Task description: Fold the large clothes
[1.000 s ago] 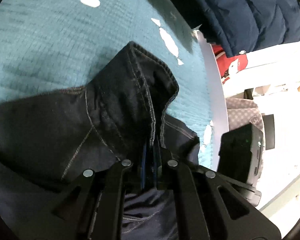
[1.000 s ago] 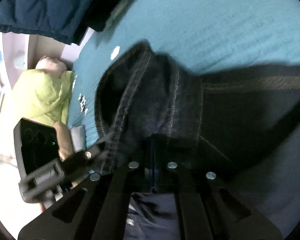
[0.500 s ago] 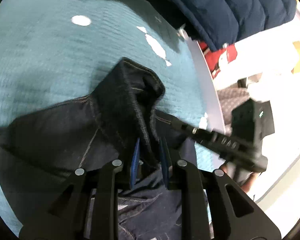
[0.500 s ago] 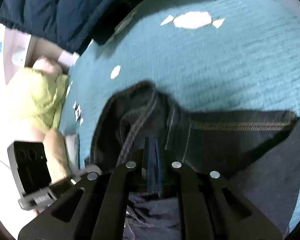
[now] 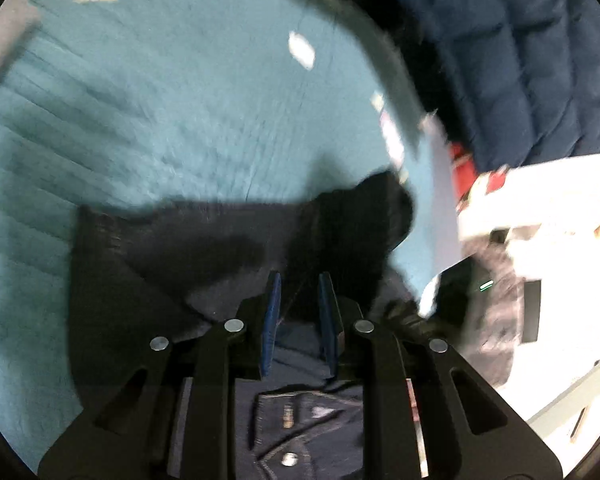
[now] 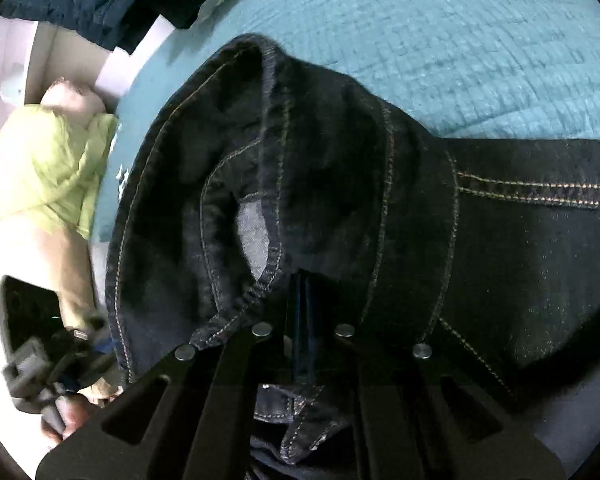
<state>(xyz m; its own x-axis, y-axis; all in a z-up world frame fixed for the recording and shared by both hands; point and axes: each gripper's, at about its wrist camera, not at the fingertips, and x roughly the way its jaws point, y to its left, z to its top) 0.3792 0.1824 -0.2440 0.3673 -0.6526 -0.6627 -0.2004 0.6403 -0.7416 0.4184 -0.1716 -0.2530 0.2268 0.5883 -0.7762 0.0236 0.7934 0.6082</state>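
Dark denim jeans (image 5: 204,248) lie on the teal bedcover (image 5: 160,120), folded, with one bunched corner at the right. My left gripper (image 5: 300,300) hovers just above the fold, open; its blue pads (image 5: 274,308) stand apart and press on nothing. In the right wrist view a gathered hem of the jeans (image 6: 500,240) bulges up in front of my right gripper (image 6: 301,292), whose pads are shut tight on that denim. The left gripper (image 6: 32,360), held in a hand, shows at that view's lower left, off the cloth.
A navy puffer jacket (image 5: 520,60) hangs past the bed's far right edge, with white furniture (image 5: 540,200) and a red item (image 5: 462,160) under it. A yellow-green garment (image 6: 48,160) lies beside the bed. The bedcover (image 6: 460,40) stretches beyond the jeans.
My left gripper's pads have parted and let go of the denim corner, which has dropped onto the bed; the gripper has pulled back. My right gripper keeps its grip and has sunk towards the cloth.
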